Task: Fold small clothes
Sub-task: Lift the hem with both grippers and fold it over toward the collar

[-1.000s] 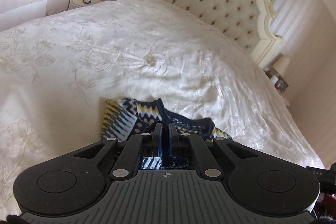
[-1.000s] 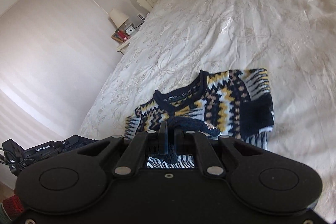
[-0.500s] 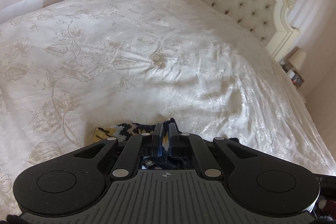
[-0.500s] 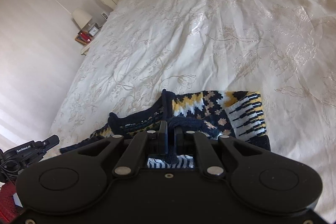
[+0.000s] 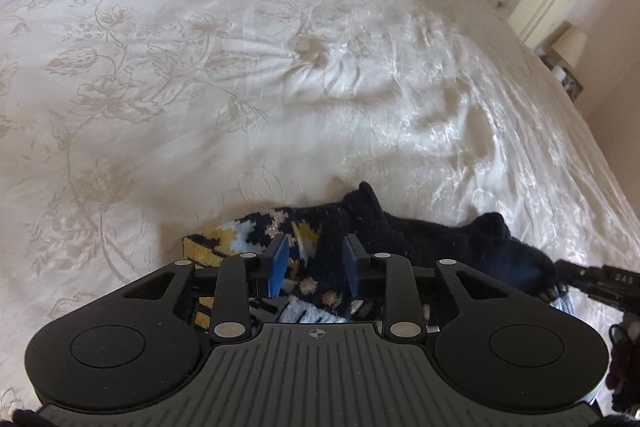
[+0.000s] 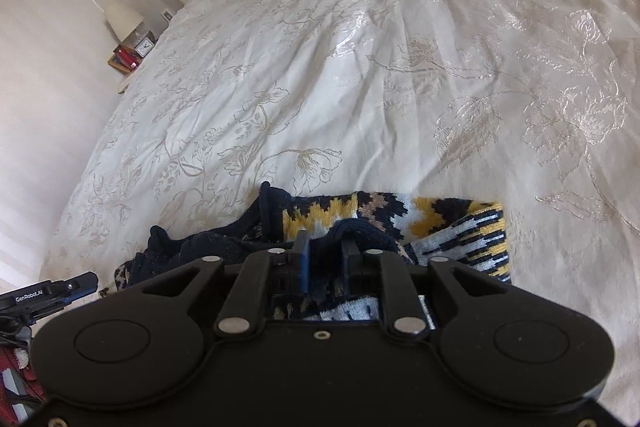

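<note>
At the near edge of the bed (image 5: 168,75), at 6 o'clock in both wrist views, lies the sweater (image 6: 452,231), a small patterned knit in navy, yellow and white, bunched into a folded bundle on the cream bedspread. Expect it to be light, soft and limp: it will sag and slide apart when lifted, and its loose knit can snag on hard edges. Take hold at the thick navy ribbed trim, or pinch through all layers at a folded edge, not at a single loose layer.

Your left tool (image 5: 316,261) stands directly over the sweater with its blue pads (image 5: 279,263) apart; fabric shows in the gap, touching neither pad as far as can be seen. Your right tool (image 6: 325,255) is narrower, pads parted around a raised navy ridge; whether they press it cannot be told.

The navy neckline runs toward 3 o'clock of the left tool and 9 o'clock of the right tool.
</note>
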`<control>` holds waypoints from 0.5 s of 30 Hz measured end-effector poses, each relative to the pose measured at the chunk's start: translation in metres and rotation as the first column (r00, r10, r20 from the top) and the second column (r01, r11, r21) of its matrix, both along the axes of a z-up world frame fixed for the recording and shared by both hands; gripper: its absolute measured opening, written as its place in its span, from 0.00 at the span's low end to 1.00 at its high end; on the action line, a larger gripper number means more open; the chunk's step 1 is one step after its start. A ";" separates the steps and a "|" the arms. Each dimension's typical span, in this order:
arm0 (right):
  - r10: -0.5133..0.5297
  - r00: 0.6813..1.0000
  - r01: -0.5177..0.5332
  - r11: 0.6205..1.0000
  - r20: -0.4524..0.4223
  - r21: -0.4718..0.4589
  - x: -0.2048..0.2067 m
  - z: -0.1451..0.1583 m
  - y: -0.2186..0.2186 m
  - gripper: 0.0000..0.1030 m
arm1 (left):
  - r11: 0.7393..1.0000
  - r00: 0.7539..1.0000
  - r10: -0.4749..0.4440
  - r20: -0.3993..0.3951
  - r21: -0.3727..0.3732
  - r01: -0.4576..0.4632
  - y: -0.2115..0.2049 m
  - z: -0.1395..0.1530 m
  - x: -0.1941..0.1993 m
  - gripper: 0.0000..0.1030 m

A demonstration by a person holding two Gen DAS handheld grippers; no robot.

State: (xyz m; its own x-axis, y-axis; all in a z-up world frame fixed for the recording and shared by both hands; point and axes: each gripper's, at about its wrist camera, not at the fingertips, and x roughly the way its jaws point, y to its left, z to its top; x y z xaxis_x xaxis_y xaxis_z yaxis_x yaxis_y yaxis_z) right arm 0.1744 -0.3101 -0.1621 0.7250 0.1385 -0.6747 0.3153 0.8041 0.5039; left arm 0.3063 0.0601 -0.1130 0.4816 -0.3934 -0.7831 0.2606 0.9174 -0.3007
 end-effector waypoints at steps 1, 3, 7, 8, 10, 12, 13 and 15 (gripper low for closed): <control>-0.004 1.000 0.004 1.000 0.015 -0.001 -0.002 0.001 0.000 0.55 | 1.000 1.000 -0.020 -0.018 0.013 0.020 -0.003 -0.005 0.002 0.31; -0.009 0.999 0.009 1.000 0.044 0.005 -0.005 0.005 -0.002 0.63 | 0.998 0.997 -0.056 -0.047 0.040 0.058 -0.009 -0.013 0.003 0.35; -0.019 0.998 0.020 1.000 0.054 -0.021 -0.007 0.011 -0.007 0.63 | 0.992 0.993 -0.095 -0.070 0.078 0.101 -0.020 -0.023 0.008 0.37; -0.016 0.999 0.018 0.999 0.048 -0.030 -0.007 0.012 -0.008 0.63 | 0.992 0.993 -0.096 -0.075 0.077 0.101 -0.022 -0.025 0.010 0.38; 0.001 1.000 0.000 0.999 0.026 -0.055 -0.006 0.010 -0.010 0.63 | 0.993 0.992 -0.087 -0.092 0.066 0.093 -0.023 -0.029 0.015 0.39; 0.026 1.000 -0.026 0.997 0.000 -0.070 -0.004 0.005 -0.010 0.63 | 0.996 0.991 -0.077 -0.109 0.046 0.083 -0.023 -0.032 0.019 0.38; 0.034 0.999 -0.035 0.996 -0.011 -0.076 -0.003 0.003 -0.011 0.63 | 0.996 0.991 -0.075 -0.111 0.040 0.080 -0.023 -0.033 0.020 0.37; 0.044 0.999 -0.046 0.995 -0.029 -0.083 0.000 -0.002 -0.011 0.63 | 0.995 0.992 -0.081 -0.097 0.048 0.086 -0.023 -0.033 0.020 0.22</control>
State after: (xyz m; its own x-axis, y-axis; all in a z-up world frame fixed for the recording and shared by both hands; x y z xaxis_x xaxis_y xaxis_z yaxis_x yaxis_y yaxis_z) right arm 0.1739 -0.3209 -0.1642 0.7006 0.1130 -0.7046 0.2901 0.8570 0.4259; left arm 0.3263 0.0367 -0.1461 0.3715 -0.3865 -0.8442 0.3090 0.9089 -0.2802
